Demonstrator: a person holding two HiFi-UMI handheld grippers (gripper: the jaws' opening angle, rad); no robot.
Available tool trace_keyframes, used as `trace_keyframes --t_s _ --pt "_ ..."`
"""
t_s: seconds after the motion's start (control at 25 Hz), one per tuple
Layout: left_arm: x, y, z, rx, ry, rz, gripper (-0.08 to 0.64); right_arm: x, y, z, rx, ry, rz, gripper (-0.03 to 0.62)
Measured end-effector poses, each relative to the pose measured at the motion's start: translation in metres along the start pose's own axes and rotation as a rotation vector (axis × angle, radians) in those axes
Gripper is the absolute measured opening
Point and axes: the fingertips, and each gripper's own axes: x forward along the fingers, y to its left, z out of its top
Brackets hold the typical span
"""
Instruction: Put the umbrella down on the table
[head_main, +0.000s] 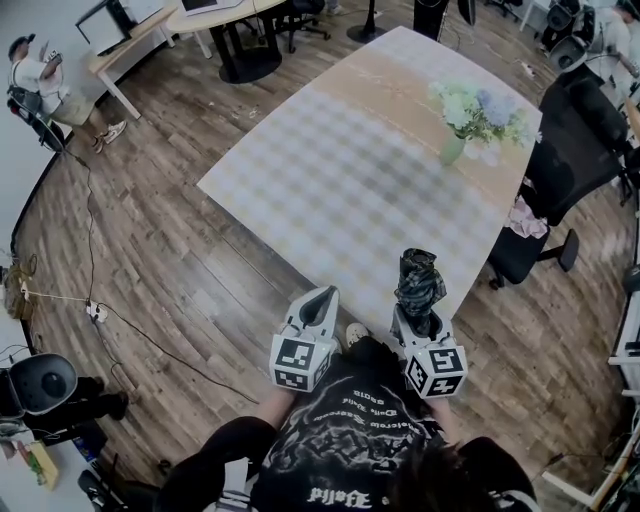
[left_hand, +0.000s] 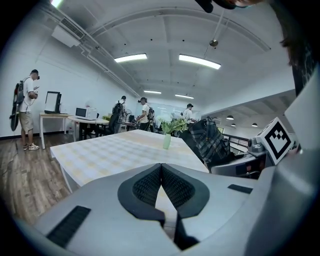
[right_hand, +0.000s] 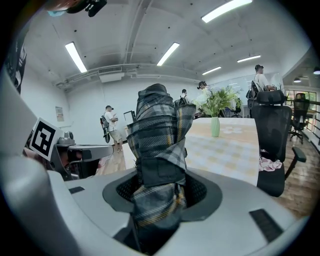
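A folded dark plaid umbrella (head_main: 418, 280) stands upright between the jaws of my right gripper (head_main: 421, 312), which is shut on its lower part. In the right gripper view the umbrella (right_hand: 157, 135) fills the middle, its strap wrapped round it, with the gripper (right_hand: 159, 192) closed about it. The umbrella is in the air just before the near edge of the pale checked table (head_main: 350, 170). My left gripper (head_main: 318, 303) is held beside it to the left, its pads (left_hand: 150, 186) meeting at the tips with nothing between them. From the left gripper view the umbrella (left_hand: 207, 141) shows at the right.
A green vase (head_main: 452, 149) of pale flowers (head_main: 482, 110) stands near the table's far right side. A black office chair (head_main: 572, 160) with a crumpled cloth (head_main: 528, 218) on its seat stands right of the table. A person (head_main: 40, 85) stands far left by desks.
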Motion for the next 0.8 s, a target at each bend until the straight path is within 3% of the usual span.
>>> trace_keyframes --t_s 0.28,0.8 --pt "0.010 0.001 0.012 -0.017 -0.009 0.027 0.020 0.020 -0.025 0.019 -0.028 0.052 0.014 0.204" --pt "0.024 0.009 0.020 -0.008 -0.022 0.076 0.020 0.073 -0.070 0.087 -0.179 0.080 0.016 0.204"
